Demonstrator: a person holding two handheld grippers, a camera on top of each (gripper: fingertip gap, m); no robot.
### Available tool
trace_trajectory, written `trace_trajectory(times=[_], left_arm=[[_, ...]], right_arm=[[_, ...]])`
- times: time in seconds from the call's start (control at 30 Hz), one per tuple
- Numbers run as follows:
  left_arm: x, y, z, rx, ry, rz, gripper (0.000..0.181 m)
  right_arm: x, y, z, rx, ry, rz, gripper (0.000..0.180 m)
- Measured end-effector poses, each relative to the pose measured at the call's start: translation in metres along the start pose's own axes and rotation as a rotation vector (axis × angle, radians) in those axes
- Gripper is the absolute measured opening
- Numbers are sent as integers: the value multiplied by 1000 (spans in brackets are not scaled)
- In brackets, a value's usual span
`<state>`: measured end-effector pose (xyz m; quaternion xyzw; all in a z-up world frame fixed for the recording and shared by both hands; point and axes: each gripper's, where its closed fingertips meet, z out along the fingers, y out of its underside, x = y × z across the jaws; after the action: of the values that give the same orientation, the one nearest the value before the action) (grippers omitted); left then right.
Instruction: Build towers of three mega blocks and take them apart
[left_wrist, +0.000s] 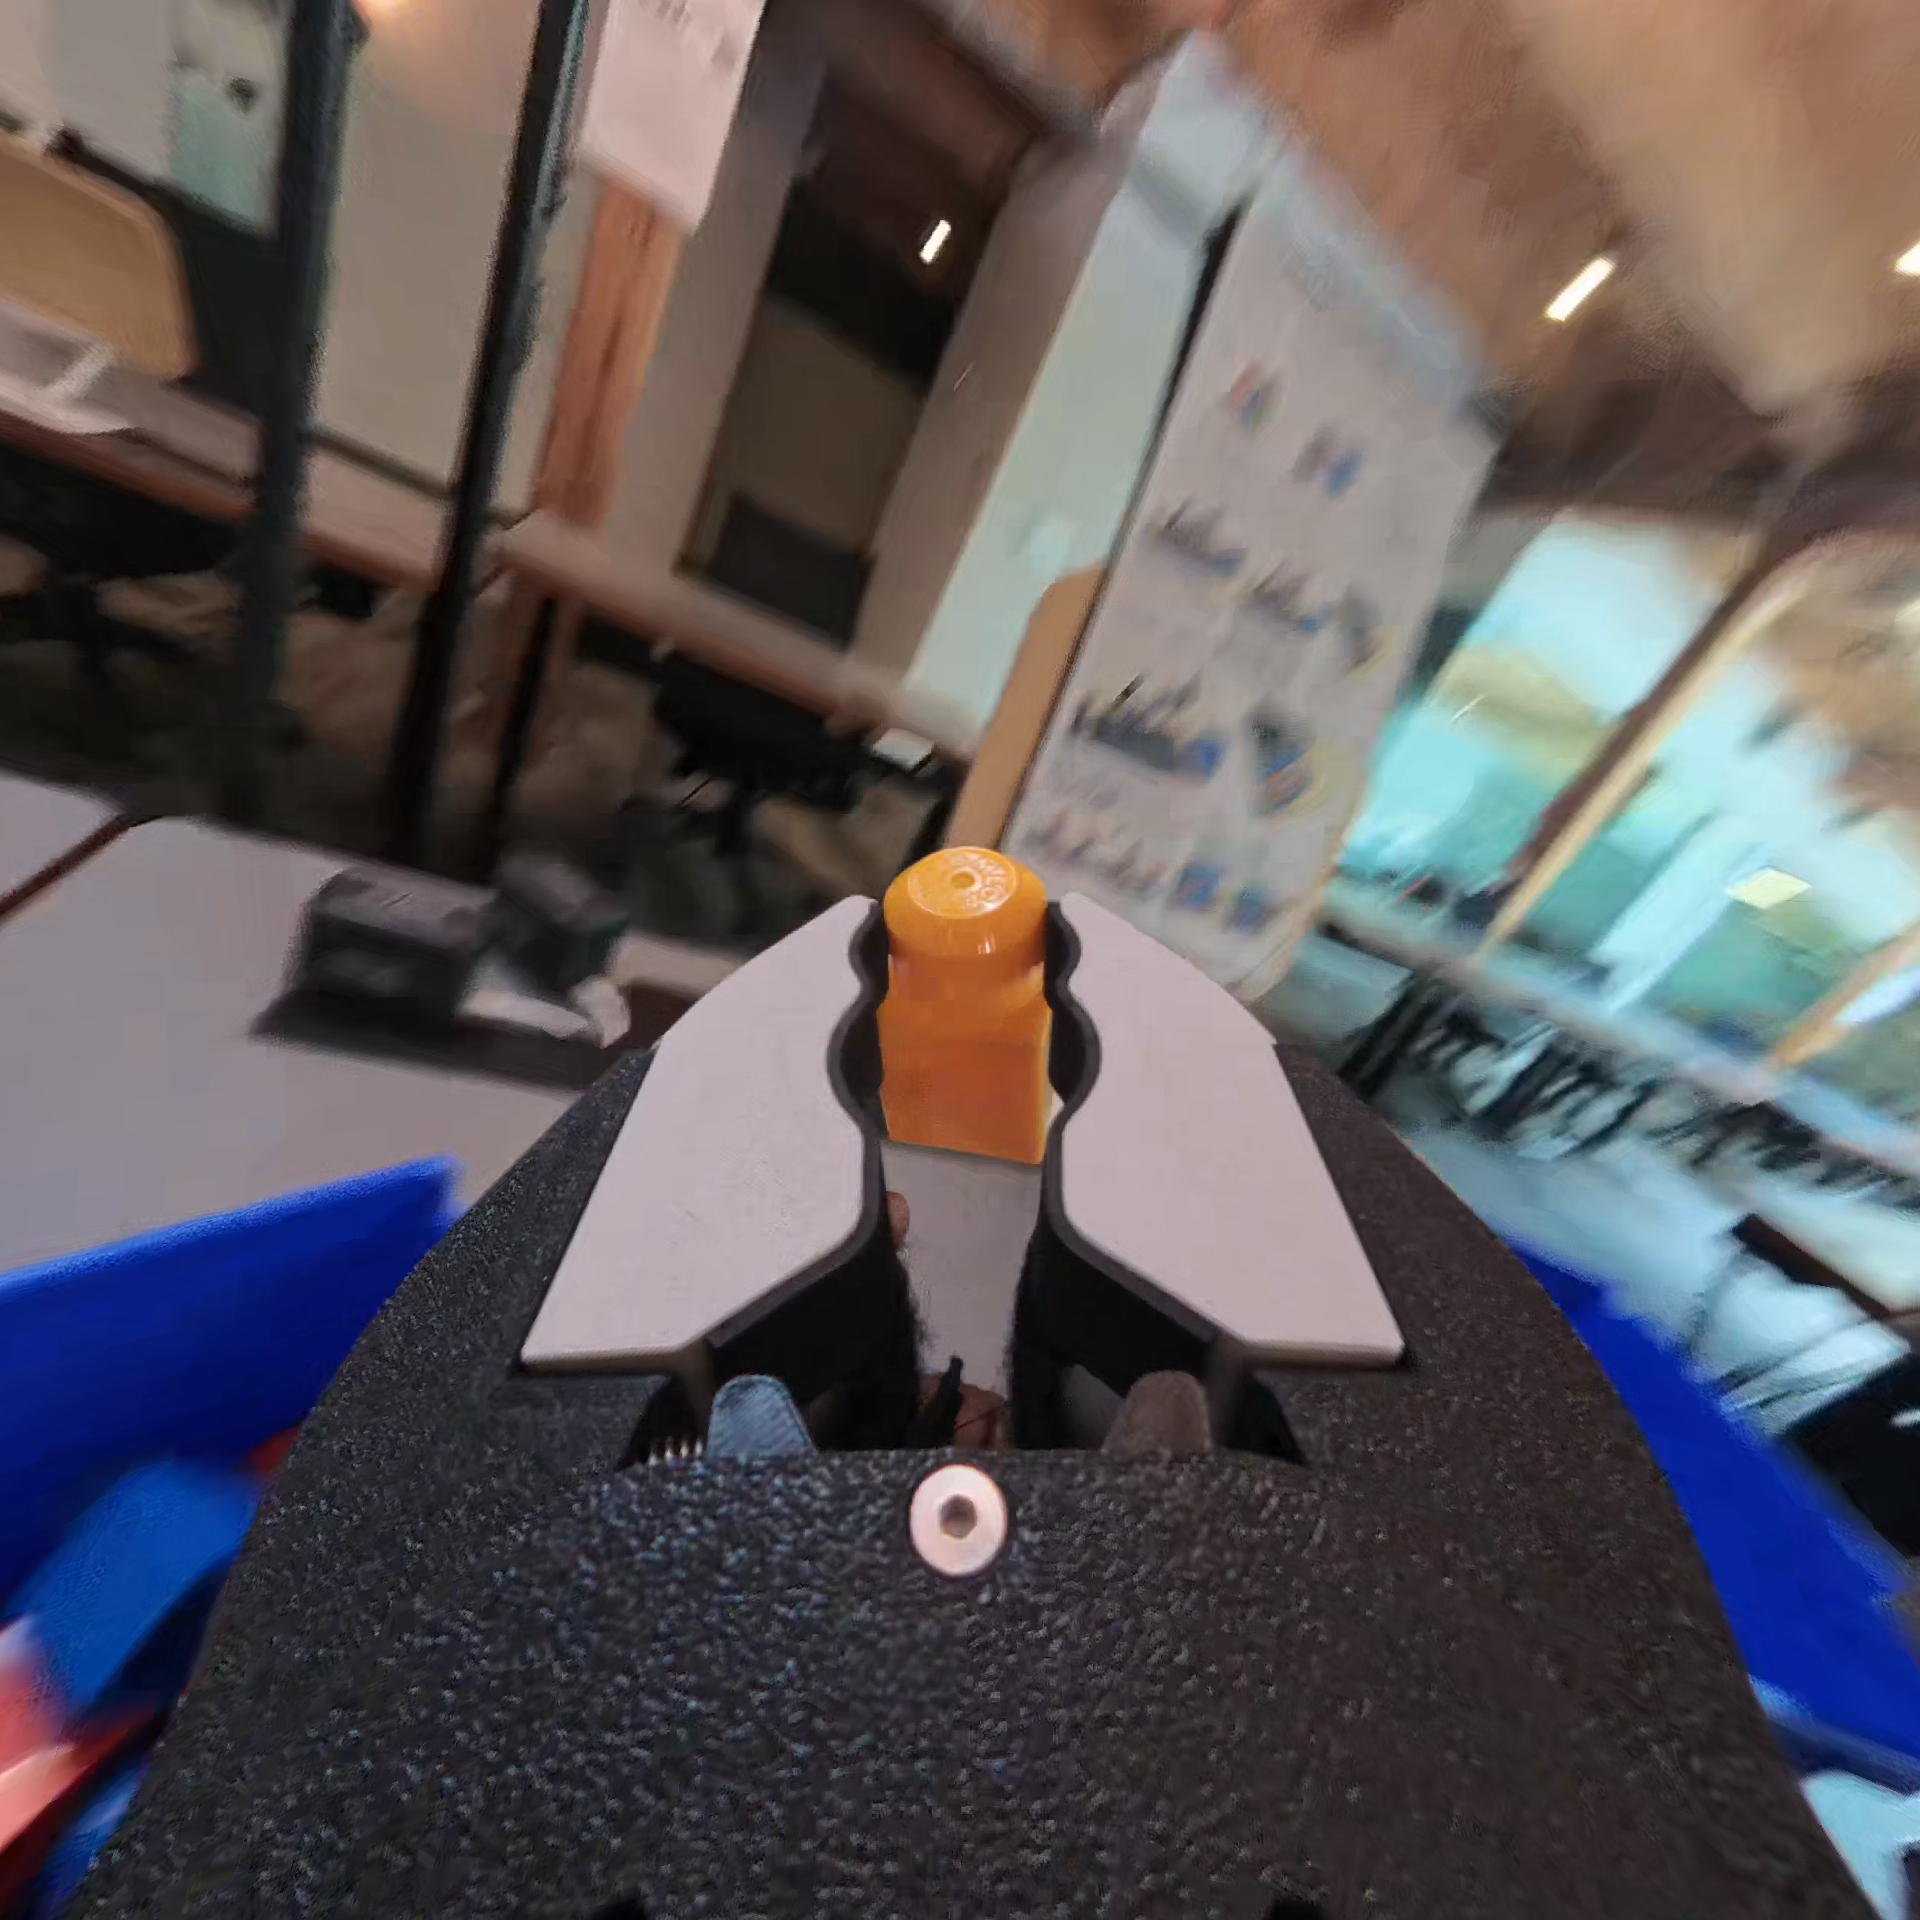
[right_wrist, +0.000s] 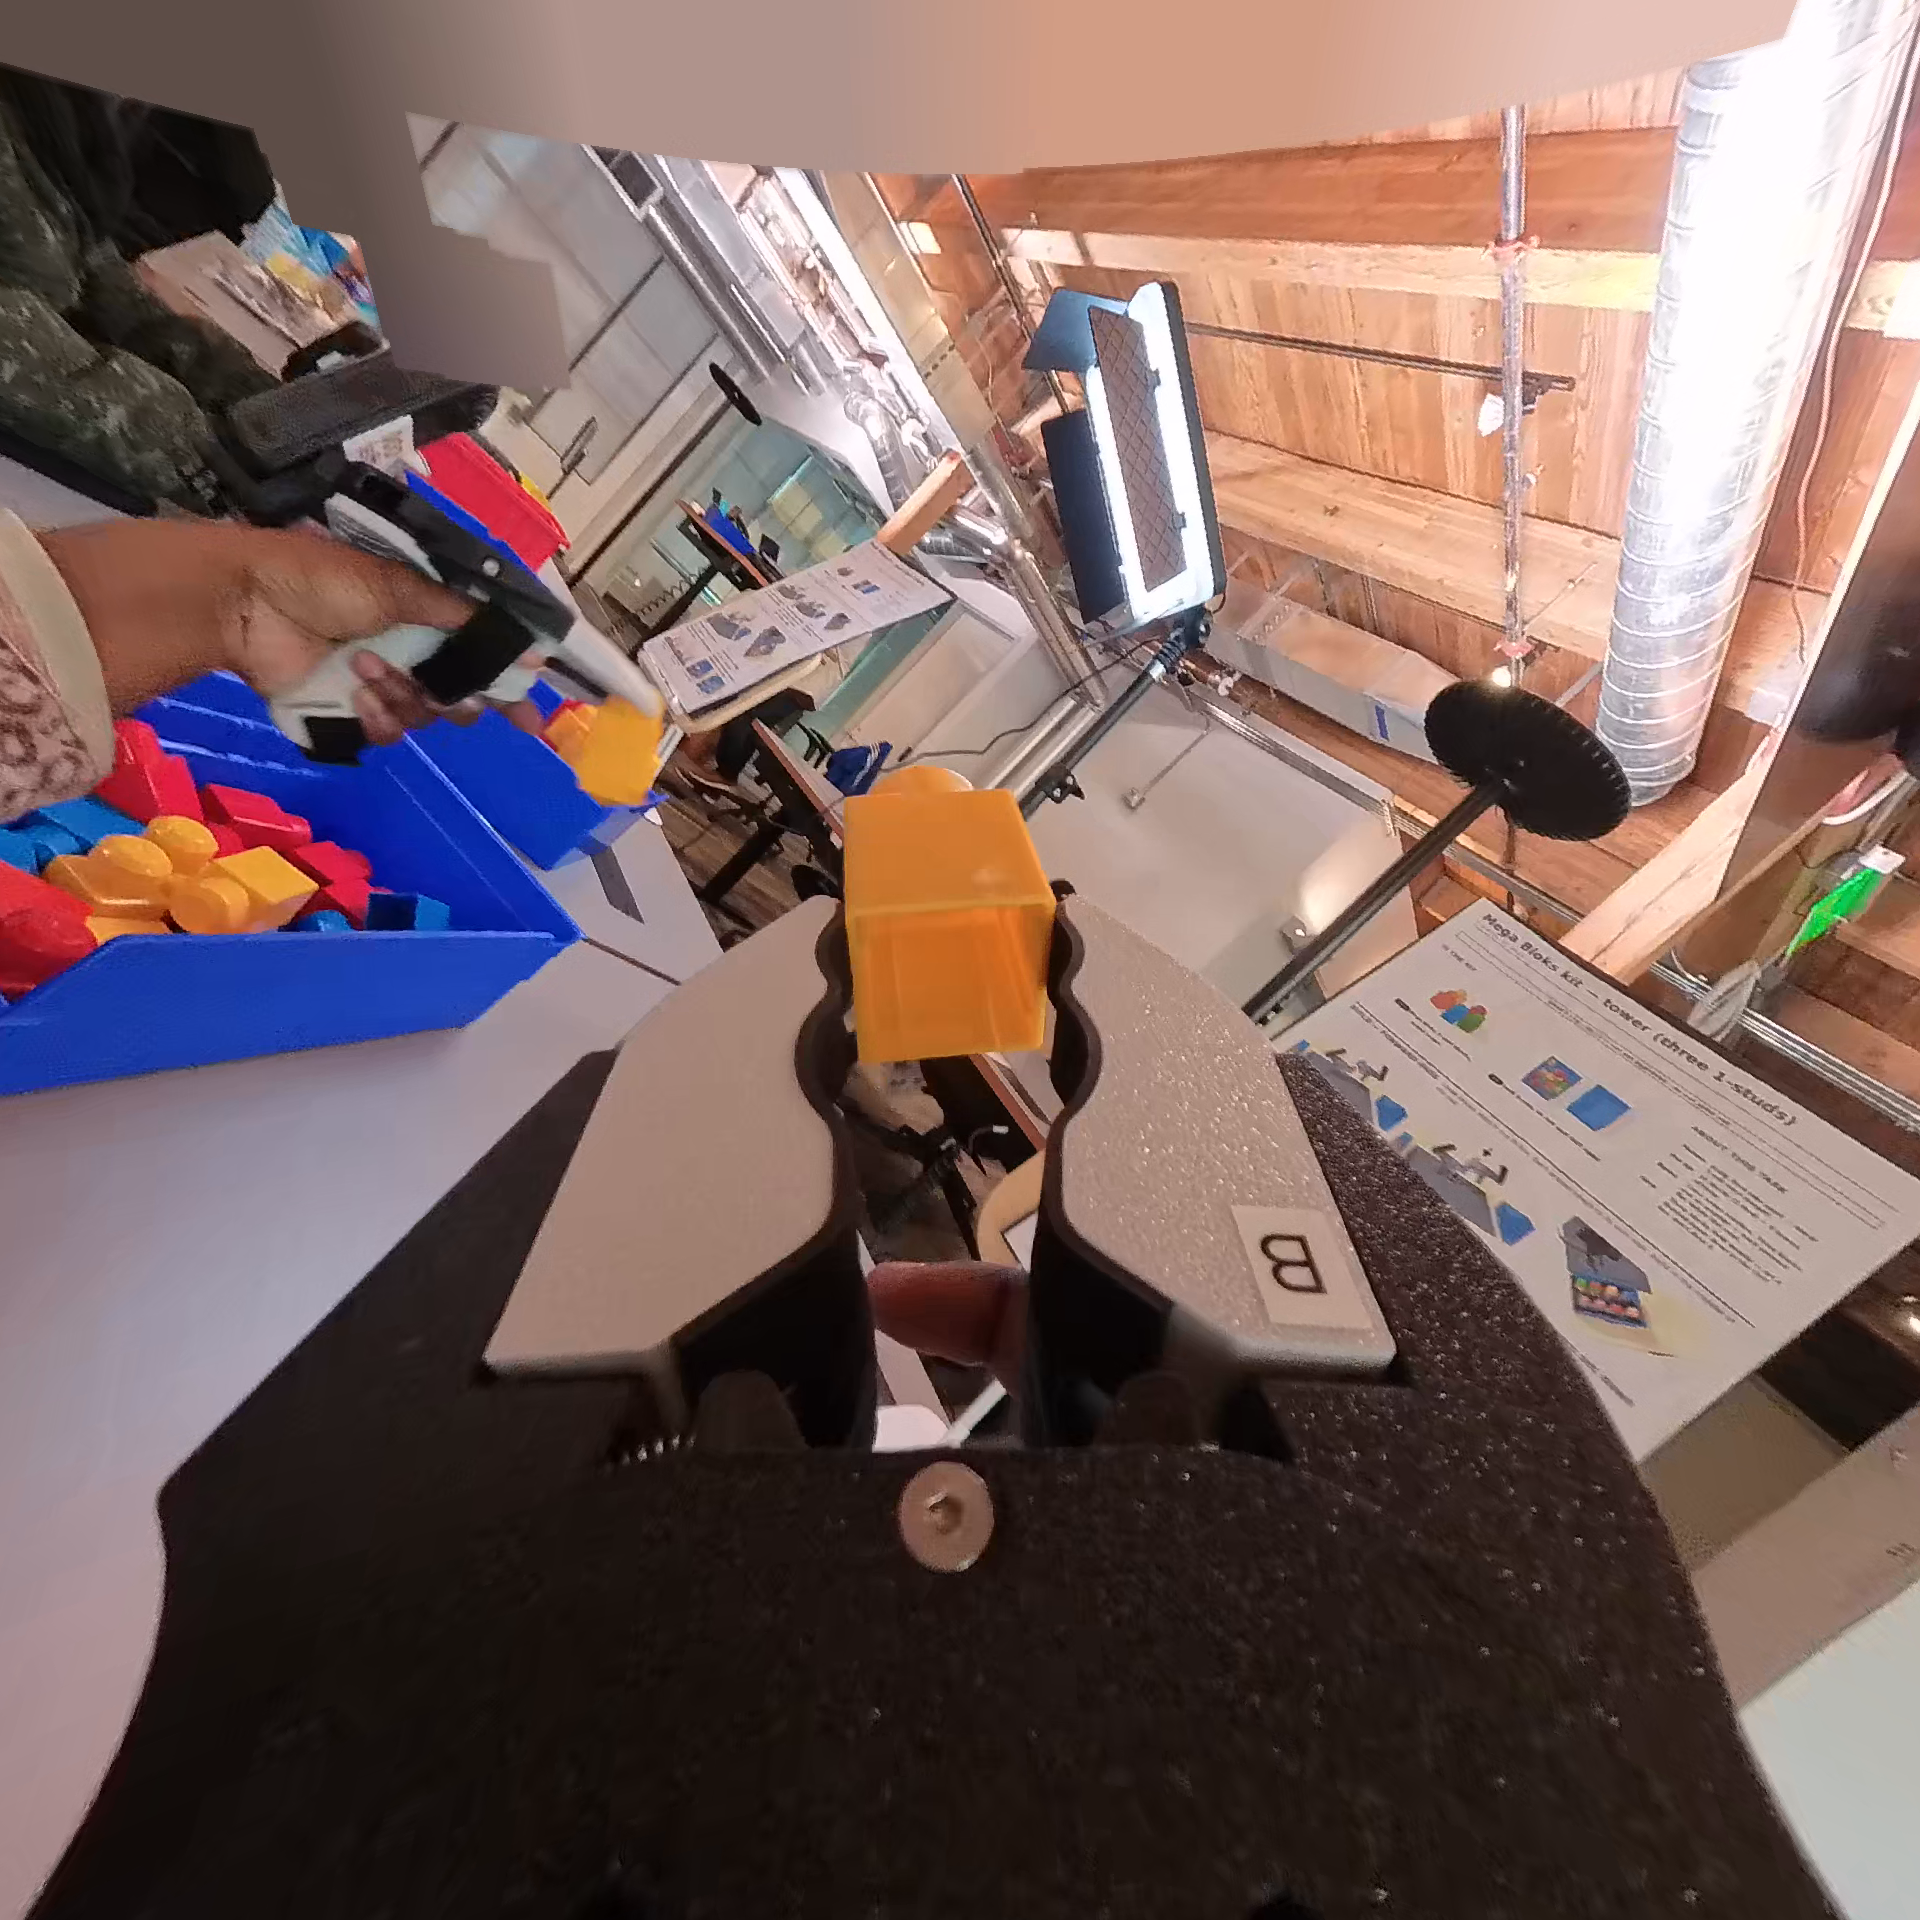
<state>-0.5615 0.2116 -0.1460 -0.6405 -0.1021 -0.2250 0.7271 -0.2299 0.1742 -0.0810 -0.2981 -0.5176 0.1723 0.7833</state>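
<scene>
My left gripper (left_wrist: 961, 930) is shut on an orange one-stud block (left_wrist: 961, 1023), stud pointing forward, held up in the air above the blue bin (left_wrist: 208, 1351). My right gripper (right_wrist: 945, 925) is shut on a second orange one-stud block (right_wrist: 943, 935), also held in the air, off the table edge. In the right wrist view the left gripper (right_wrist: 639, 707) shows farther off at the left in a hand, with its orange block (right_wrist: 618, 753) at its tips, over the bins. The two blocks are apart.
A blue bin (right_wrist: 270, 997) with several red, yellow and blue blocks stands on the grey table (right_wrist: 208, 1247), a second blue bin (right_wrist: 509, 790) behind it. A printed instruction sheet (right_wrist: 1590, 1174) lies at the right. A light panel (right_wrist: 1143, 457) on a stand is beyond. Tip to tip, the grippers are about 35 centimeters apart.
</scene>
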Motion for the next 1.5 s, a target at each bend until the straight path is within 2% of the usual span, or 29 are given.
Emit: trace_trajectory(times=[0.1,0.17,0.33,0.57,0.83,1.13,1.5], left_arm=[[49,-42,-7,265,354,-315,28],[79,-51,-6,296,549,-473,28],[158,-40,10,194,844,-654,28],[240,-13,17,18,1047,-727,28],[254,-8,14,-13,1084,-689,28],[275,3,7,-56,1145,-578,28],[283,9,9,-42,1065,-464,28]], right_arm=[[-4,-6,8,49,8,7,35],[-7,-9,14,70,21,8,35],[-10,-21,29,117,111,-54,36],[-22,-24,44,21,224,-382,36],[-24,-35,39,54,248,-501,36],[-23,-40,38,80,259,-497,36],[-17,-41,35,107,312,-508,35]])
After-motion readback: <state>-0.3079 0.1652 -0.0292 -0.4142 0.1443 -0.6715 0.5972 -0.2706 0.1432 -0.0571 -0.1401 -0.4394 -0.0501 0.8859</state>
